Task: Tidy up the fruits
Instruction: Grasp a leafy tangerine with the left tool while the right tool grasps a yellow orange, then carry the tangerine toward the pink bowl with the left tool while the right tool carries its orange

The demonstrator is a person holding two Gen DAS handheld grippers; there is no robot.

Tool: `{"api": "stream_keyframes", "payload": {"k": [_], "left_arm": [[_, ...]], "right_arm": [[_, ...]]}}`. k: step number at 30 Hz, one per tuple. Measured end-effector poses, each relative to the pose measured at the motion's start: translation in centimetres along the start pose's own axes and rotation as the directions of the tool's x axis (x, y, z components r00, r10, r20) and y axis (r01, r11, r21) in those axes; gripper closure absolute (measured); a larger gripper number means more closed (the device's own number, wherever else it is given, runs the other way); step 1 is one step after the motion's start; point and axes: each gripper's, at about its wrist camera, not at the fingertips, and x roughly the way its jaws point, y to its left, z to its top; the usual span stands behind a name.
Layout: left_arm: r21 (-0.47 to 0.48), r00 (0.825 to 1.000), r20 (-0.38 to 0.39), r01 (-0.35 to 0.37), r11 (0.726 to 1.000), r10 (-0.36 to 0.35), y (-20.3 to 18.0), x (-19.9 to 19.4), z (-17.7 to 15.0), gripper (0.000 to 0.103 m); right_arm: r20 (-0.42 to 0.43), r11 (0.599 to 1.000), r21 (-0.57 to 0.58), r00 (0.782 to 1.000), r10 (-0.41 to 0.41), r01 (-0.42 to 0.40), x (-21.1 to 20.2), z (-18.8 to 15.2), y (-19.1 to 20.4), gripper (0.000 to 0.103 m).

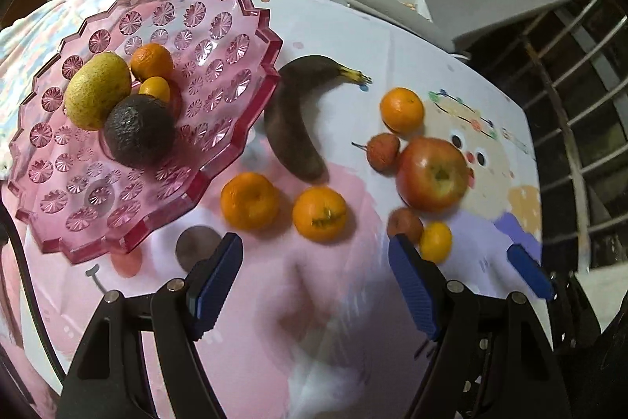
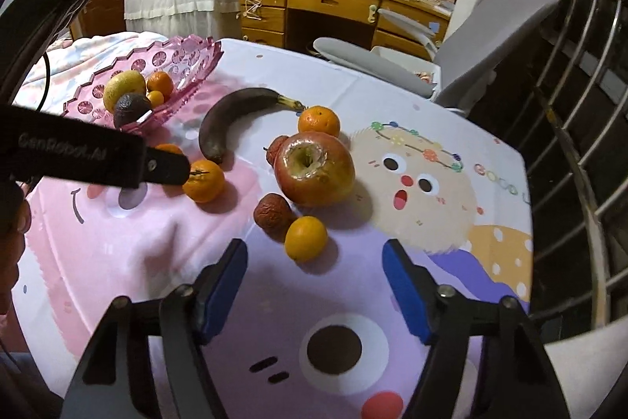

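Table (image 2: pixel 392 301) under a cartoon-printed cloth in pink, lilac and beige. Behind it, a grey chair (image 2: pixel 490 38), a wooden desk (image 2: pixel 333 6) with drawers, shelves above, a white lace-covered piece to the left, metal bars to the right.

Pink glass dish (image 1: pixel 219 38) at the cloth's left, holding four fruits: one yellow pear (image 1: pixel 98 93), one dark avocado (image 1: pixel 137 132), two small oranges (image 1: pixel 151 59).

Loose on the cloth: one blackened banana (image 1: pixel 290 120) just beside the dish, one red apple (image 1: pixel 433 173), two wrinkled reddish lychees (image 1: pixel 382 152), five oranges (image 1: pixel 402 108), one of the five just beside the near lychee.

Left gripper (image 1: pixel 314 281) over the cloth, jaws well apart, empty. Right gripper (image 2: pixel 314 285) likewise parted and empty, near the closest orange, not touching it.
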Motion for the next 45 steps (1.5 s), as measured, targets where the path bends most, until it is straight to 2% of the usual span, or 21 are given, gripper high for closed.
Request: {"api": "stream_keyframes", "payload": {"k": [5, 7, 12, 18, 22, 27, 32, 34, 37, 45], "left_arm": [[-0.026, 0.999, -0.003, -0.037, 0.999, 0.037, -0.7, 2.3, 0.6, 0.028], [-0.026, 0.999, -0.008, -0.05, 0.998, 0.05, -1.0, 3.0, 0.7, 0.029], [0.017, 0.995, 0.036, -0.09, 0.996, 0.089, -2.5, 3.3, 1.0, 0.033], [0.058, 0.994, 0.041, -0.105, 0.993, 0.102, -3.9, 3.9, 1.4, 0.04], [0.088, 0.995, 0.023, -0.099, 0.991, 0.097, -4.8, 4.5, 1.3, 0.046], [0.09, 0.99, -0.009, -0.14, 0.986, 0.141, -4.9, 5.6, 1.1, 0.049], [0.081, 0.985, -0.013, -0.171, 0.982, 0.172, -4.1, 6.3, 1.3, 0.058], [0.07, 0.985, -0.029, -0.167, 0.983, 0.17, -3.5, 6.5, 1.3, 0.062], [0.051, 0.989, -0.05, -0.14, 0.989, 0.142, -3.0, 7.1, 1.3, 0.064], [0.067, 0.99, -0.048, -0.132, 0.989, 0.135, -2.8, 6.9, 0.6, 0.066]], "right_arm": [[-0.021, 0.999, 0.001, 0.999, 0.05, -0.05, 2.6, -0.2, -0.9, 0.051], [-0.03, 0.998, -0.004, 0.998, 0.063, -0.063, 3.4, -0.2, -1.1, 0.054], [-0.041, 0.994, 0.007, 0.993, 0.113, -0.113, 4.7, -0.3, -1.5, 0.058], [-0.054, 0.986, 0.003, 0.985, 0.164, -0.164, 5.4, -0.2, -1.0, 0.067], [-0.059, 0.985, 0.014, 0.983, 0.174, -0.174, 5.5, -0.2, -1.0, 0.068], [-0.066, 0.982, 0.029, 0.98, 0.186, -0.184, 5.4, -0.1, -1.2, 0.068], [-0.073, 0.982, 0.046, 0.98, 0.184, -0.181, 5.2, -0.2, -1.7, 0.068], [-0.073, 0.983, 0.05, 0.98, 0.183, -0.179, 5.1, -0.3, -1.9, 0.068], [-0.072, 0.983, 0.053, 0.981, 0.179, -0.175, 4.9, -0.3, -2.0, 0.068], [-0.081, 0.985, 0.071, 0.984, 0.162, -0.156, 4.1, -0.5, -2.2, 0.068]]}}
